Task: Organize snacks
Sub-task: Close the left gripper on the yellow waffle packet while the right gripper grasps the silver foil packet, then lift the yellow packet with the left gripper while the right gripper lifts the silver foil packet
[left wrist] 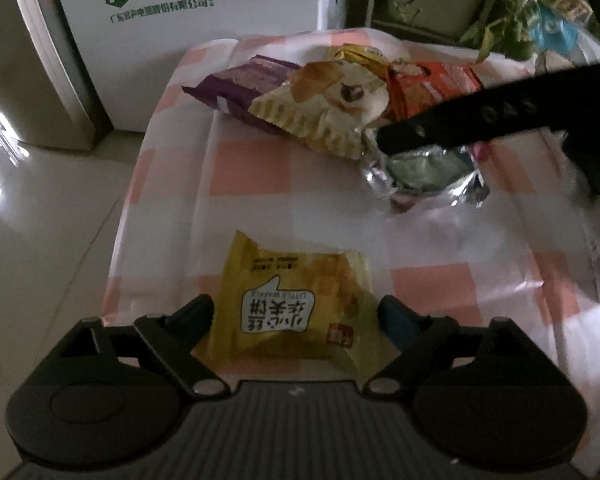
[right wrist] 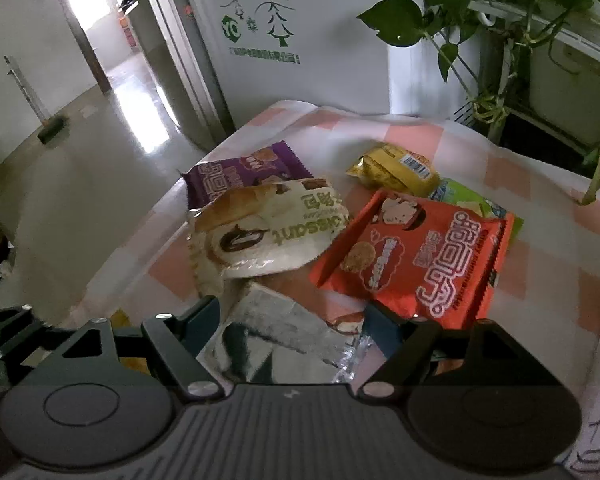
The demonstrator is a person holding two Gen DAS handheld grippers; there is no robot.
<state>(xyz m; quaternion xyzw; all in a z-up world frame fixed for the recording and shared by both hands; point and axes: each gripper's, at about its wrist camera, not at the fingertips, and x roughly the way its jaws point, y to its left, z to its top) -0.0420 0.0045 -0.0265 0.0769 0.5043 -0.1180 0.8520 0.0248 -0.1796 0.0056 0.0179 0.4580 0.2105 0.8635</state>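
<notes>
A yellow waffle packet (left wrist: pixel 296 312) lies on the pink-checked tablecloth (left wrist: pixel 252 168) near its front edge. My left gripper (left wrist: pixel 294 314) stands open around it, a finger on each side. A silver foil packet (right wrist: pixel 276 332) lies between the fingers of my right gripper (right wrist: pixel 292 316), which is open and low over it. In the left wrist view one black right finger (left wrist: pixel 460 120) reaches across the same silver packet (left wrist: pixel 424 172). Beyond it are a croissant packet (right wrist: pixel 268 228), a purple packet (right wrist: pixel 240 174), an orange packet (right wrist: pixel 416 252), a small yellow packet (right wrist: pixel 396 168) and a green packet (right wrist: pixel 464 196).
A white cabinet (right wrist: pixel 284 40) with a green tree logo stands behind the table. A leafy plant (right wrist: pixel 460 8) hangs over the back right corner. Shiny floor (left wrist: pixel 40 220) drops away past the table's left edge. Bare cloth (right wrist: pixel 540 272) lies right of the orange packet.
</notes>
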